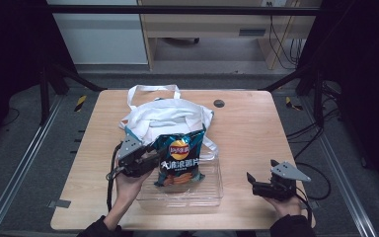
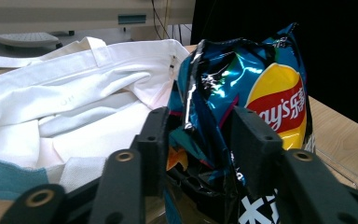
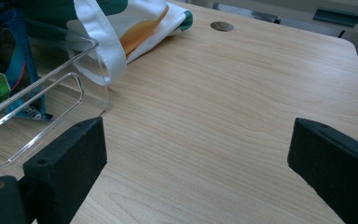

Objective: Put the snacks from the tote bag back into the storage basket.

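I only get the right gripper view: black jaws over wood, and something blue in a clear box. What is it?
Observer: A crisp packet, standing in the clear box before a white tote bag.
Operator: Is anything holding it?
Observer: The left tool has its jaws either side of its crinkled edge, seemingly not squeezing.
Operator: And my tool?
Observer: The right tool is open, near the front right corner of the table.

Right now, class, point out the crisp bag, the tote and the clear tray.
crisp bag (image 1: 179,159): high view, front panel.
tote (image 1: 165,116): high view, white cloth.
clear tray (image 1: 212,190): high view, right wall.
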Demonstrator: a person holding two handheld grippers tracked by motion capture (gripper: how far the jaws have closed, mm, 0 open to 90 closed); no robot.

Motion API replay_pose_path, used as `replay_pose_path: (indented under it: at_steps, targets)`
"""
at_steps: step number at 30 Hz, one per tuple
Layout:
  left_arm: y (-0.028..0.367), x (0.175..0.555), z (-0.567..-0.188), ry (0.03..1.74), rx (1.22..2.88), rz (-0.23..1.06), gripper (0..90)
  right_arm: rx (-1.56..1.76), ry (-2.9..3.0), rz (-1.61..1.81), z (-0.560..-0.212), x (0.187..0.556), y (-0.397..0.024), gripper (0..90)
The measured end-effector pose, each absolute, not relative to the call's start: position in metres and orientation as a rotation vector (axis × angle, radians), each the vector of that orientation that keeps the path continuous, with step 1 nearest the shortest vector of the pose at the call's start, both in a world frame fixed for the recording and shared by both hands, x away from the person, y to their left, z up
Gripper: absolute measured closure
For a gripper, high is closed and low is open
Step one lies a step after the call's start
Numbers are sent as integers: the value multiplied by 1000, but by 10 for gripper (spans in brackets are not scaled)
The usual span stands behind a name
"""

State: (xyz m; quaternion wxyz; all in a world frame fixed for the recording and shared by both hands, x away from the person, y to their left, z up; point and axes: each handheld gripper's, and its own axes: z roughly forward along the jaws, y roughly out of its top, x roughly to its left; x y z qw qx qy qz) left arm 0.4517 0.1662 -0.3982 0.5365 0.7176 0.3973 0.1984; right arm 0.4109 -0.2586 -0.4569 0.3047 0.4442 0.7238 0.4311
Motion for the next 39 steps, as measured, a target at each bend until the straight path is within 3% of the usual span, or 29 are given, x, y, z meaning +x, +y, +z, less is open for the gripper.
replay_pose_path:
  at_steps: [11,26,39]
  targets:
    - [166,445,-396,946,1719,483,443,1174,1914,1150,-456,410,-259,48]
    - [170,433,-389,922,1714,512,414,1168,1912,1151,-456,410,-260,47]
    - [199,416,-387,944,1700,552,376,1178,1902,1157,-455,409,-260,46]
